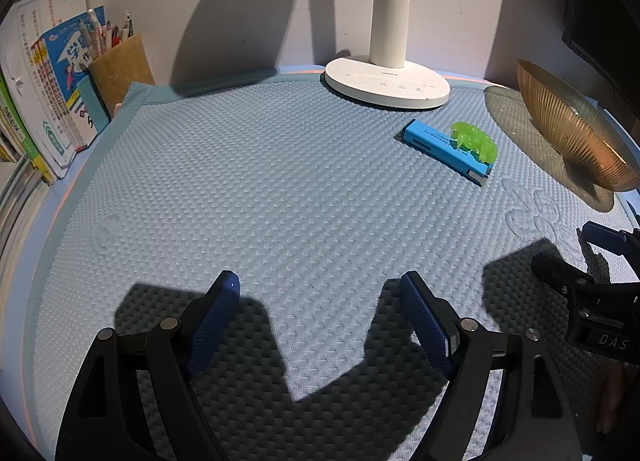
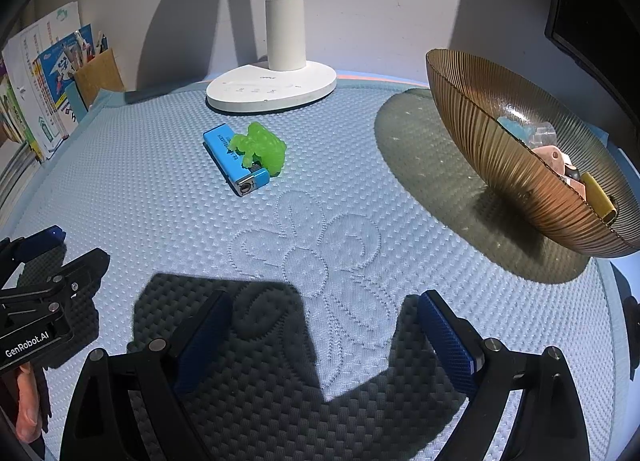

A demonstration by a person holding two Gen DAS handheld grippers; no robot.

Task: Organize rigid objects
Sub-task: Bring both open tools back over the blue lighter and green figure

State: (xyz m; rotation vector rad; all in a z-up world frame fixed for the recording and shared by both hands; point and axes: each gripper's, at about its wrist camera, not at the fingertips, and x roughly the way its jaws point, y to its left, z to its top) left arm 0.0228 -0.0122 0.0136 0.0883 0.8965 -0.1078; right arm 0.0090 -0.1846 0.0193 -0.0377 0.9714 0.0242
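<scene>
Gaping empty, each hand-held gripper (left (image 1: 320, 325), right (image 2: 324, 341)); bowl (image 2: 500, 149) contents only in right view.

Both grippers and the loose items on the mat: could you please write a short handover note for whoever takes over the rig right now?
Left tongs: open, empty, low over the mat.
Right tongs: open, empty, nearer the bowl.
Loose: blue lighter with the green toy touching it, near the lamp base.
Done: several small items already lie in the bowl.
Left: move lighter and toy into the bowl.
</scene>
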